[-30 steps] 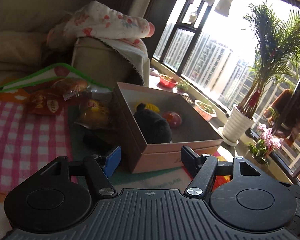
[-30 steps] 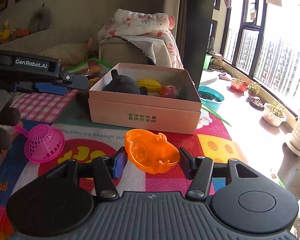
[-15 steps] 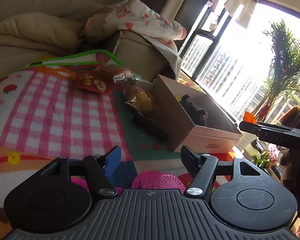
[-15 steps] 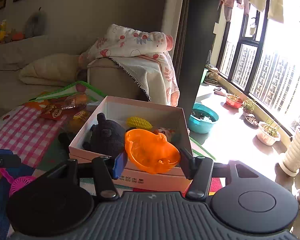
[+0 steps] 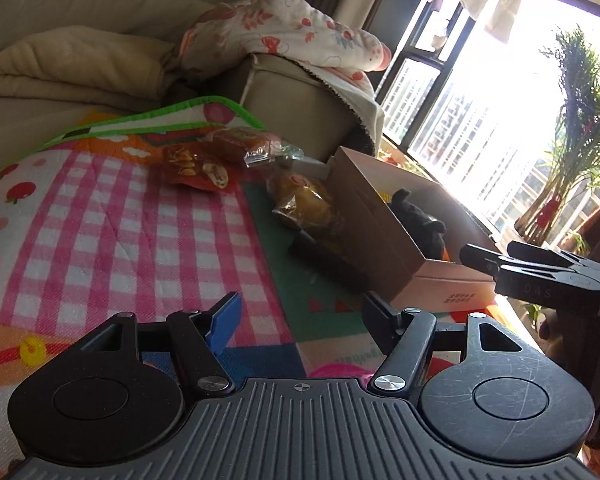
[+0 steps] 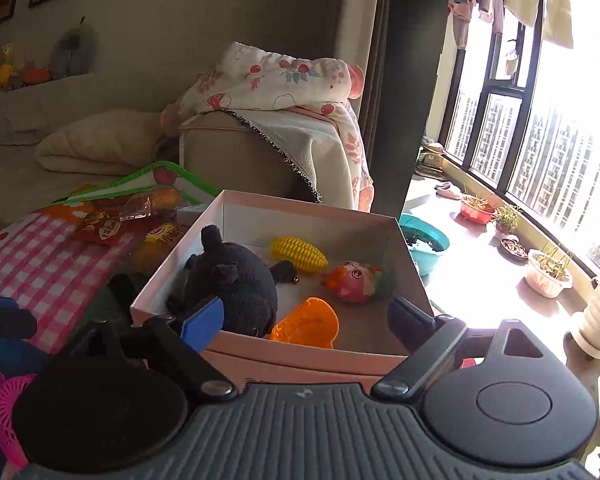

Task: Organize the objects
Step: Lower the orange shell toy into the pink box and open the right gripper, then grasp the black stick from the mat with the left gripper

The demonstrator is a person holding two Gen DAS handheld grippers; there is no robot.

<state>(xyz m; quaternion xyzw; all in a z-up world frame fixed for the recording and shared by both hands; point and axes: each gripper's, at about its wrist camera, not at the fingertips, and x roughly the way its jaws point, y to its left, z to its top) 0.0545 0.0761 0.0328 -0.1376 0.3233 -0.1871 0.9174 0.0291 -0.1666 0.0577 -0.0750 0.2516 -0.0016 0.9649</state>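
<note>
A pink cardboard box (image 6: 260,344) stands on the play mat and also shows in the left wrist view (image 5: 432,280). Inside lie a black plush (image 6: 232,284), a yellow toy corn (image 6: 298,254), a pink fish toy (image 6: 354,282) and an orange scoop (image 6: 306,322). My right gripper (image 6: 308,316) is open and empty, just above the box's near wall with the scoop lying below it. My left gripper (image 5: 300,316) is open and empty, low over the mat left of the box. A pink toy basket (image 6: 10,396) lies on the mat by the left gripper (image 6: 4,320).
Snack packets (image 5: 198,168) and a yellow bag (image 5: 304,204) lie on the checked mat (image 5: 100,240) behind the box. A sofa arm with blankets (image 6: 260,140) stands behind. Potted plants (image 6: 548,268) and a teal bowl (image 6: 426,244) sit by the window.
My right gripper has opened and the orange scoop has dropped into the box. My left gripper has swung left and down, away from the box, toward the pink basket.
</note>
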